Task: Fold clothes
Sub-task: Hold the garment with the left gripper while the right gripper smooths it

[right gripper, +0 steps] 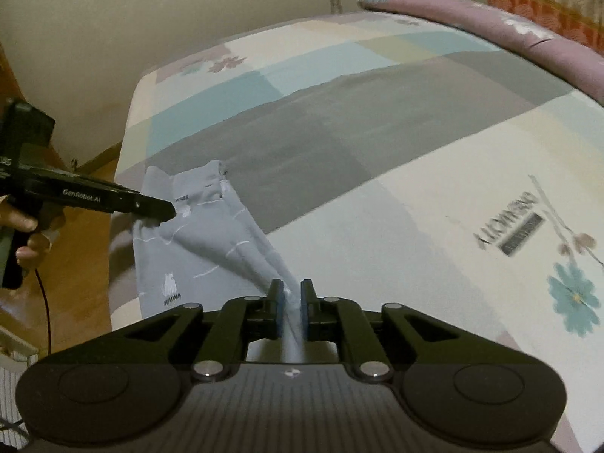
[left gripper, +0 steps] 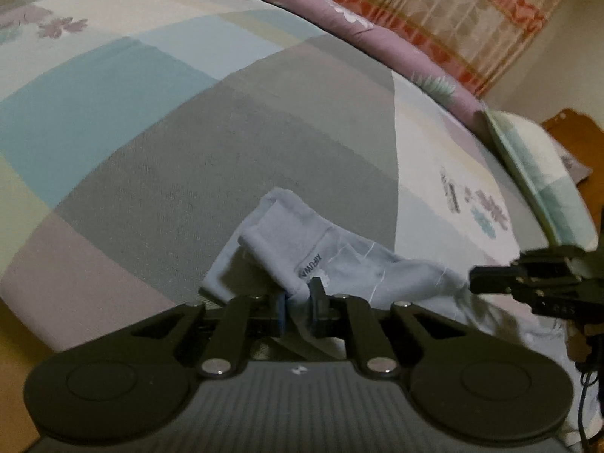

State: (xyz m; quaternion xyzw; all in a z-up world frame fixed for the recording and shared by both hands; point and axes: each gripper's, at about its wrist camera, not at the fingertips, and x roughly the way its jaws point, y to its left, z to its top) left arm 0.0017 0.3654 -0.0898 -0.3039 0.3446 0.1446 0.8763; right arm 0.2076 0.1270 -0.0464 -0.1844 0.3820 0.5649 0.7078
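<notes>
both hand-held grippers (left gripper: 300, 302) (right gripper: 290, 305) clamped on shirt (right gripper: 211, 234)

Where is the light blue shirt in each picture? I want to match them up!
Left wrist view: the light blue shirt lies low in the middle, pinched by the left gripper.
Right wrist view: the shirt is at lower left, stretching to the right gripper, which pinches it.
Shared landmark: the big grey patch on the bedsheet, just beyond the shirt.

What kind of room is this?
Most likely a bedroom: a bed with a patchwork floral sheet, a mauve duvet along its far edge, and a patterned curtain behind it.
</notes>
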